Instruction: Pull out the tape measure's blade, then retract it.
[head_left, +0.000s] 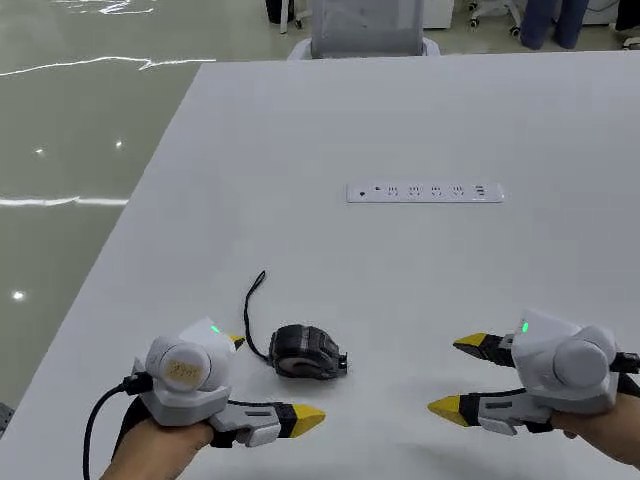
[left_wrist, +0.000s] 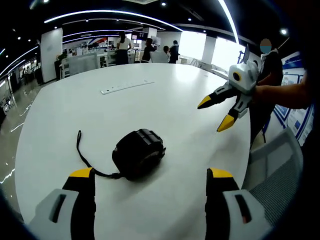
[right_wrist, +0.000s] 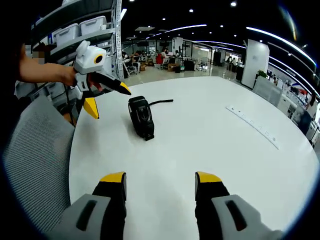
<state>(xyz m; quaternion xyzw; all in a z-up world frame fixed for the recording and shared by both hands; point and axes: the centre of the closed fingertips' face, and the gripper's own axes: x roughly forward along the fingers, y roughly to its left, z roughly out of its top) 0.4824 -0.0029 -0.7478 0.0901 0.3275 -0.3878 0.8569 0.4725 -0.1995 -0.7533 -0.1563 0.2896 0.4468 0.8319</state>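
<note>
While both grippers are held low over the white table (head_left: 400, 120), neither is found in contact with the tape measure (head_left: 305, 351). The black tape measure is seen resting on the table near the person's edge, with its black wrist strap (head_left: 255, 300) trailing away to the far left. The left gripper (head_left: 272, 380) is positioned just beside it. The case lies slightly ahead of its jaws, which are spread wide and hold nothing. The right gripper (head_left: 457, 375) is noted well apart to the right, its jaws likewise parted wide and empty, pointed toward the tape measure. A white power strip (head_left: 425, 192) is observed farther back on the table, lying flat.
</note>
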